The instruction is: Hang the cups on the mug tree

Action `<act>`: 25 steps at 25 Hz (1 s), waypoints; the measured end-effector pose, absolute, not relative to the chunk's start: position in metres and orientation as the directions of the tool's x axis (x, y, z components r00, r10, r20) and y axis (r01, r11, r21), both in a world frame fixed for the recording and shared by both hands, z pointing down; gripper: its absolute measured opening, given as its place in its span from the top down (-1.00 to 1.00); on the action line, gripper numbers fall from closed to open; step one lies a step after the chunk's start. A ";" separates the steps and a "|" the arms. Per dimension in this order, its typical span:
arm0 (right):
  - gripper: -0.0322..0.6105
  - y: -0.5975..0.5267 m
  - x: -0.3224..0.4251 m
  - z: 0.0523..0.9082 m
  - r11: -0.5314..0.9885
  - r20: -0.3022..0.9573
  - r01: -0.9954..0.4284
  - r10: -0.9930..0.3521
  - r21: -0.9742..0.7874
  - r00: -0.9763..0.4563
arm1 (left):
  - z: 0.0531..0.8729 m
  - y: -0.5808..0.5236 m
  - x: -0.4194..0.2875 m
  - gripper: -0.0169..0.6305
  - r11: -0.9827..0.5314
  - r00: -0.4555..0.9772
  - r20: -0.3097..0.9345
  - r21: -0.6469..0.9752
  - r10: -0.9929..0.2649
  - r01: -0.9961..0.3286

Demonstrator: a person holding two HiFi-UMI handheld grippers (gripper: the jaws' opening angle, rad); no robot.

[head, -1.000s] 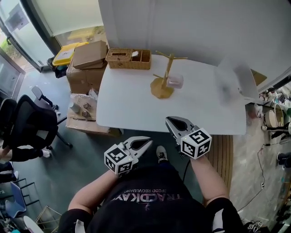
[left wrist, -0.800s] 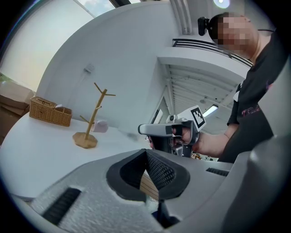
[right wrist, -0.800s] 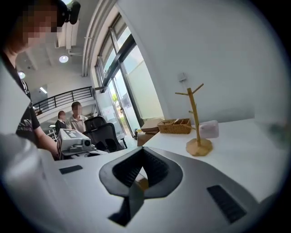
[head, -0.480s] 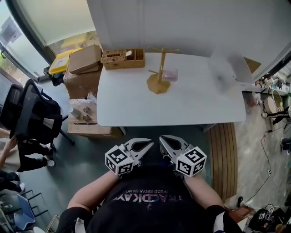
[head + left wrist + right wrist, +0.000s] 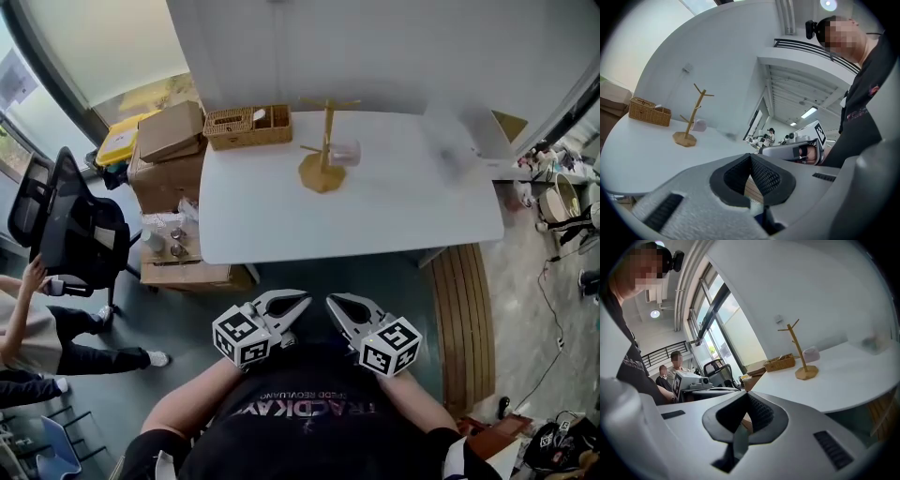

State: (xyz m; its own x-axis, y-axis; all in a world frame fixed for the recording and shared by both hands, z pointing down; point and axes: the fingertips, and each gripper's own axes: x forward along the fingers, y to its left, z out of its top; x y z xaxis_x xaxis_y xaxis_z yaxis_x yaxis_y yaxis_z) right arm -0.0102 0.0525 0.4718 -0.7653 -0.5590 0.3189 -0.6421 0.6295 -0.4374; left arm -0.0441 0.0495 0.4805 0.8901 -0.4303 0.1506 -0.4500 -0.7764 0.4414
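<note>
White rounded tabletop across the upper half of the head view, at 12 o'clock from both grippers and well apart from them.

Black office chair on the floor off the tabletop's 9 o'clock side, with a person in black trousers just beside it at 6 o'clock.

Brown cardboard boxes stacked against the tabletop's 10 o'clock edge.

Woven wicker basket on the tabletop at its 11 o'clock corner, near the wall.

Wooden mug tree upright on its round base at 3 o'clock from the basket, near it but apart; pegs angled upward from the post.

Left gripper and right gripper side by side low in the head view, close to the person's chest, tips angled toward each other and pointing to 12 o'clock. Left fingers pressed together tip to tip, empty. Right fingers likewise pressed together, empty.

Pale pink cup close against the mug tree's post on its 3 o'clock side, at the height of a lower peg, lying sideways above the base. Cannot tell whether hooked on that peg.
</note>
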 end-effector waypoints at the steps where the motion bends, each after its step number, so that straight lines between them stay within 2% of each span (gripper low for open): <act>1: 0.87 0.054 -0.010 0.472 0.629 0.319 -0.642 -0.559 -0.438 -0.766 | 0.480 0.050 -0.045 0.96 -0.777 0.890 0.150 0.440 -0.431 -0.451; 25: 0.87 0.056 -0.019 0.475 0.646 0.319 -0.618 -0.530 -0.448 -0.786 | 0.480 0.051 -0.046 0.96 -0.777 0.888 0.145 0.436 -0.436 -0.453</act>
